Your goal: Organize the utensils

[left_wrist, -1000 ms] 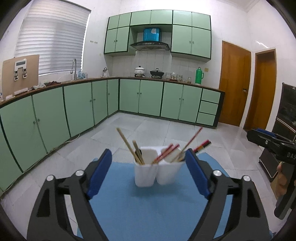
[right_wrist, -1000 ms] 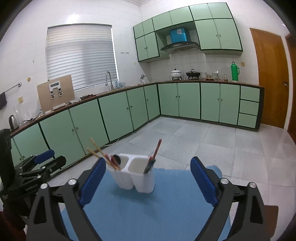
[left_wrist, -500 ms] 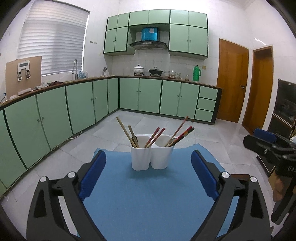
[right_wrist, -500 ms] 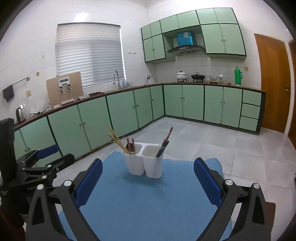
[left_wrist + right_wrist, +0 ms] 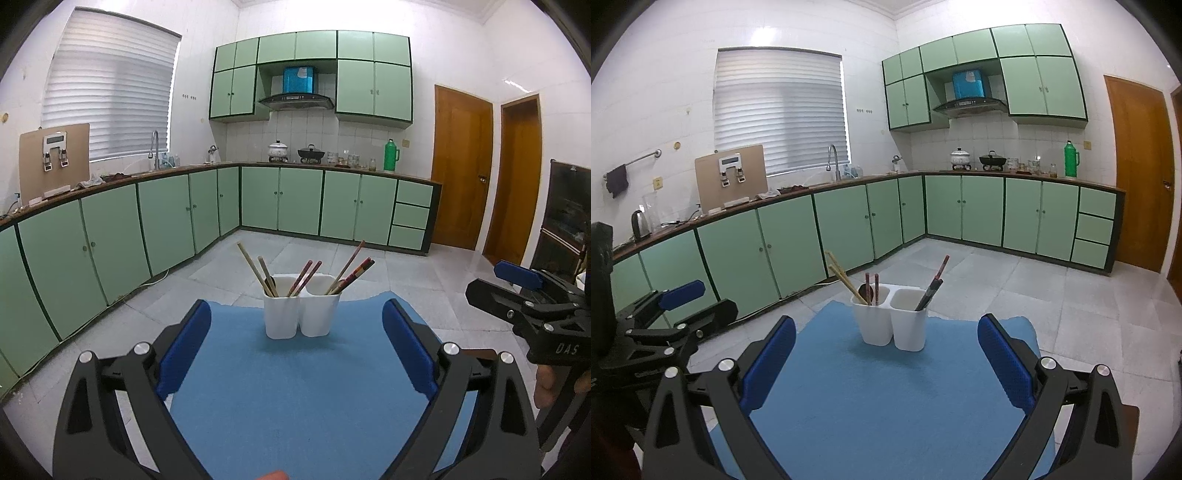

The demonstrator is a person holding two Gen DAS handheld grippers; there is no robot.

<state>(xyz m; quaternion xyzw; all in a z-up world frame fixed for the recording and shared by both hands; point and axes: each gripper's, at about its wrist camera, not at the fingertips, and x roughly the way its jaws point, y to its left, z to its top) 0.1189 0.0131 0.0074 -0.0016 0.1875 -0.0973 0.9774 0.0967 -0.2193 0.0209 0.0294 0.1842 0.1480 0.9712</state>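
Chopsticks stand sorted in a white two-cup holder that sits upright at the far end of a blue mat. The holder's left cup carries a pale wooden pair leaning left, a dark spoon head and two reddish sticks; its right cup carries the darker red-and-black sticks leaning right. Nothing lies loose on the mat around the holder.

The left gripper hovers low over the near part of the mat, its blue-padded fingers spread wide and holding nothing, well short of the holder. The right gripper is the same: jaws wide apart, empty, pointing at the holder from the near side. From each camera the other gripper shows off to the side, clear of the mat.

Behind, green cabinets run along the kitchen walls over a grey tiled floor.
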